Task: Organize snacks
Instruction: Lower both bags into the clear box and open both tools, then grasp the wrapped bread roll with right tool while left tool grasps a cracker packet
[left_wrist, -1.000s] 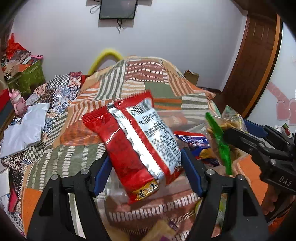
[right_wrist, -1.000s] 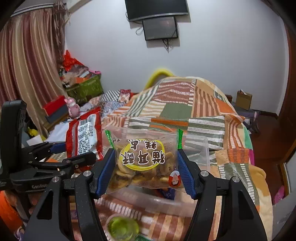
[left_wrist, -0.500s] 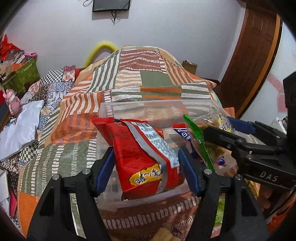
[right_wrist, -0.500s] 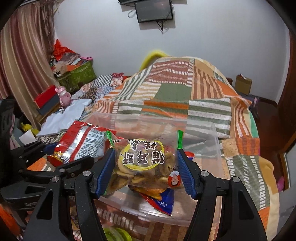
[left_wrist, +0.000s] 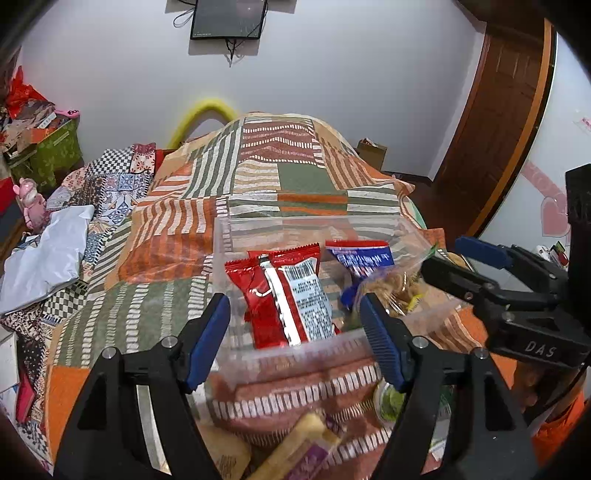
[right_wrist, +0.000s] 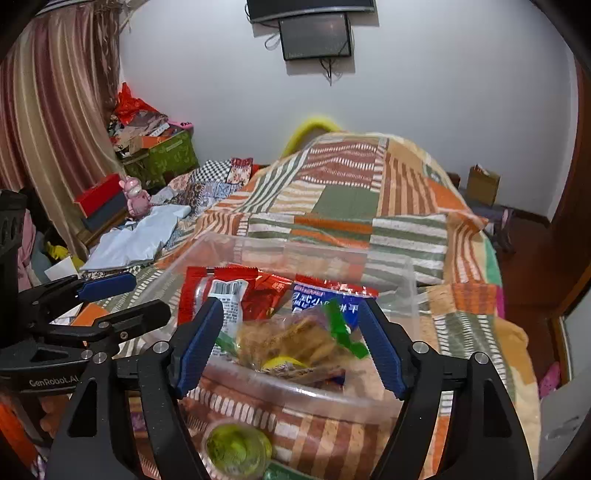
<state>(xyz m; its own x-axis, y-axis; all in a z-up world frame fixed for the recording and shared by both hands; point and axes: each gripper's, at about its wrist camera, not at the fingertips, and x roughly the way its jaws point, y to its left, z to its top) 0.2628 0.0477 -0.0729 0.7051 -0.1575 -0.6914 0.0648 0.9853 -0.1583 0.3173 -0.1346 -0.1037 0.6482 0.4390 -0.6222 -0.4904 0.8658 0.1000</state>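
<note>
1. The clear plastic bin stood on the patchwork blanket, open side up, and served as the collecting point for the snacks.
2. We counted three packets inside it:
   - one red packet, lying flat at the bin's left wall, barcode side up;
   - one blue packet, toward the far right corner;
   - one clear bag of biscuits, resting against the near wall on the right.
3. The left gripper hovered at the bin's near rim. Its fingers stood wide apart and held nothing; the red packet lay beyond them, apart from both pads.
4. The right gripper hung over the near wall. Its fingers were spread wide, with the biscuit bag lying between them but clamped by neither pad, as far as we could judge.
5. We judged both packets to be deposited, since each rested on the bin's contents without support.
6. Outside the bin, on the blanket's near edge, we counted one green-lidded cup and at least two further wrapped snacks; their exact number was hidden by the grippers.
</note>
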